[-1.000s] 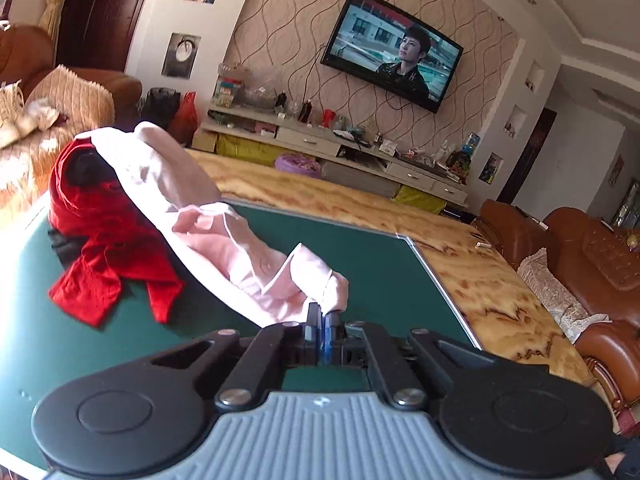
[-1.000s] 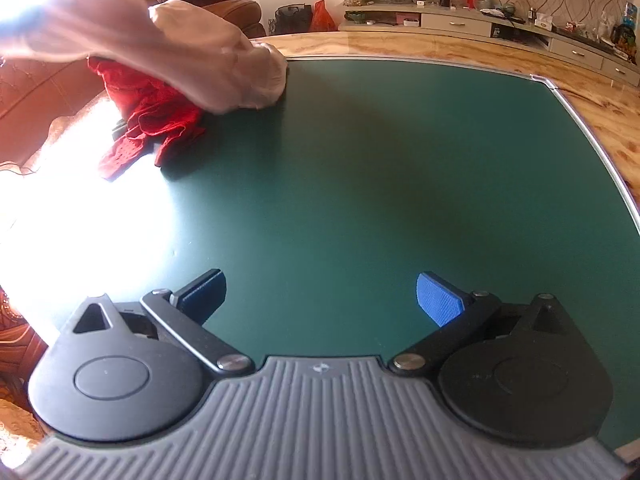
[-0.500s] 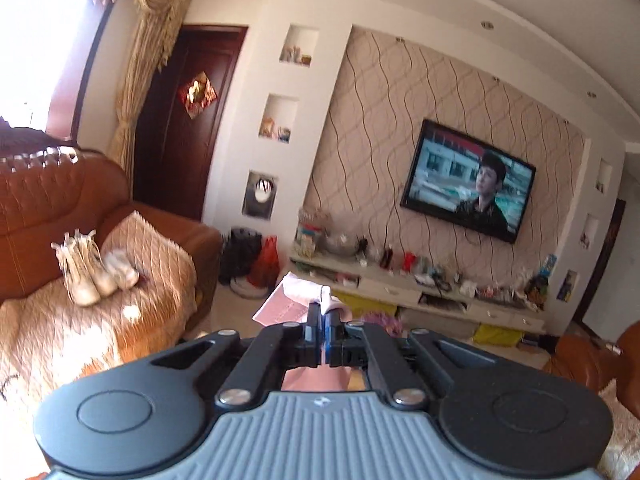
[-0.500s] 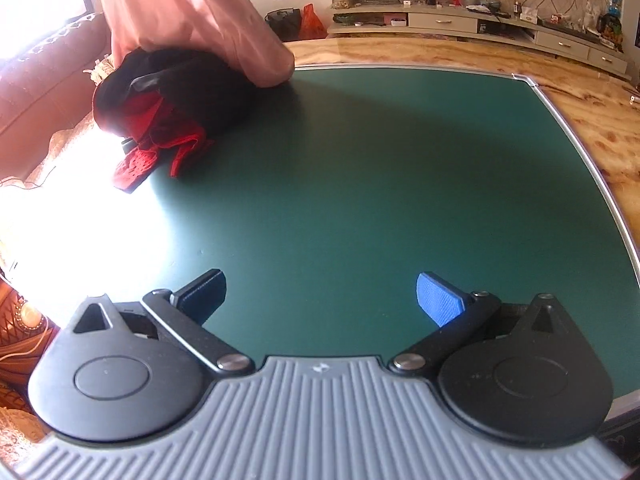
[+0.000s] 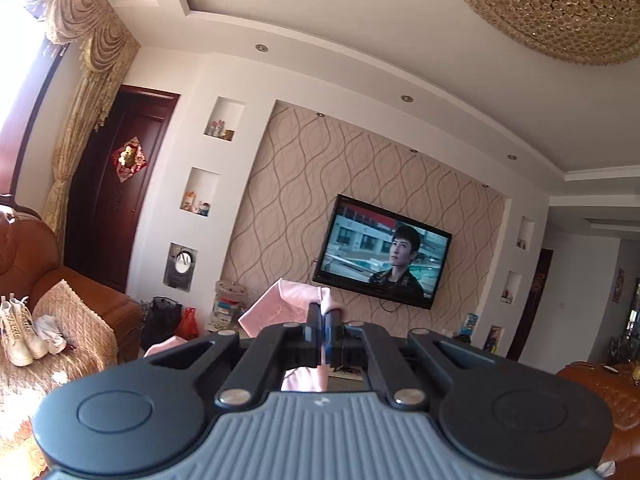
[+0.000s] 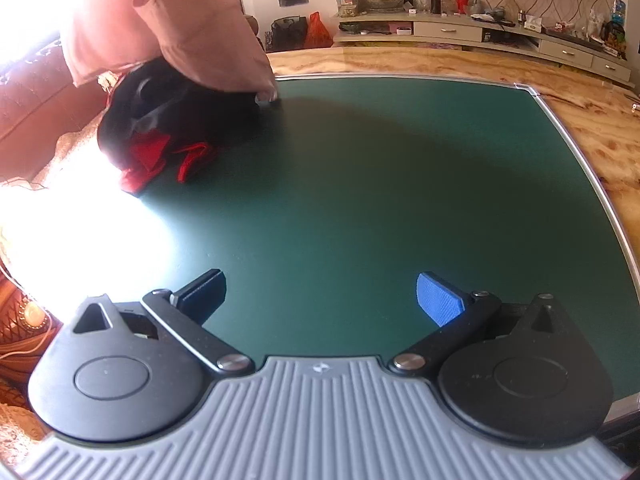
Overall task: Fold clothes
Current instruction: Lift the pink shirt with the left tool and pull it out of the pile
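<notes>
My left gripper (image 5: 321, 318) is shut on a pink garment (image 5: 280, 308) and holds it high, tilted up toward the wall and ceiling. In the right wrist view the pink garment (image 6: 176, 20) hangs at the top left, its lower edge touching the green mat (image 6: 380, 184). Under it lies a pile of black clothing (image 6: 172, 108) and red clothing (image 6: 160, 160) at the mat's far left. My right gripper (image 6: 320, 296) is open and empty, low over the near part of the mat.
The green mat lies on a wood-grain table (image 6: 580, 120). A brown sofa (image 5: 60, 320) with white shoes stands to the left. A TV (image 5: 380, 252) hangs on the far wall above a long low cabinet (image 6: 500, 36).
My left gripper has lifted the pink garment off the pile and tilted upward, away from the table. The black clothing under it is now uncovered. The right gripper has stayed in place.
</notes>
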`<action>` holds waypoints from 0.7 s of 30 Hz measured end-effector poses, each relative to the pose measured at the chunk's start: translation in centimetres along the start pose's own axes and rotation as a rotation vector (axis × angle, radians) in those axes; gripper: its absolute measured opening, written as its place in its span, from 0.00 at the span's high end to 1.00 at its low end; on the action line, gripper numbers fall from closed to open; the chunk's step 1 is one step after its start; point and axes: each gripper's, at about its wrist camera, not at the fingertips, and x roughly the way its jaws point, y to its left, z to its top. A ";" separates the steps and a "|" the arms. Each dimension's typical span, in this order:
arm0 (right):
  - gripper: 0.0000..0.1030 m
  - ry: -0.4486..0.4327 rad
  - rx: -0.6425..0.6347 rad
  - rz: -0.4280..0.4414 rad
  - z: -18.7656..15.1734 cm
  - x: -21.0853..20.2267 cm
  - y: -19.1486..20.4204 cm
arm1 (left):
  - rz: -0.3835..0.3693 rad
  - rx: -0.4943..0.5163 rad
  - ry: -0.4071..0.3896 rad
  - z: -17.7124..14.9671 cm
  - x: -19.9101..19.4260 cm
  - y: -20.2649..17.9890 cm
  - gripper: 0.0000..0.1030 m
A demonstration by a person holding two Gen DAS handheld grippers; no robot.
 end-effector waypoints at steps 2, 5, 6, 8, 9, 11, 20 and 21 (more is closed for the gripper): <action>0.00 -0.040 0.003 0.072 0.7 -1.2 0.1 | -0.029 0.034 0.027 -0.9 0.0 -1.8 0.99; 0.00 -0.121 -0.015 0.153 2.3 -3.2 0.5 | -0.084 0.068 0.073 -2.9 0.2 -4.2 0.99; 0.00 -0.149 -0.026 0.158 2.8 -3.8 0.6 | -0.104 0.076 0.090 -3.9 0.4 -4.8 0.99; 0.00 -0.205 -0.046 0.165 3.7 -5.1 0.8 | -0.146 0.096 0.136 -6.3 0.9 -6.0 0.99; 0.00 -0.237 -0.059 0.168 4.0 -5.8 0.7 | -0.165 0.098 0.165 -7.7 1.2 -6.4 0.99; 0.00 -0.277 -0.095 0.123 4.4 -6.3 0.6 | -0.198 0.096 0.220 -10.3 1.9 -6.7 0.99; 0.00 -0.265 0.016 0.076 4.8 -5.2 -4.7 | -0.219 0.091 0.471 -25.3 1.6 -3.0 0.99; 0.00 -0.257 0.028 0.094 4.7 -4.9 -5.2 | -0.211 0.083 0.514 -27.3 1.7 -2.1 0.99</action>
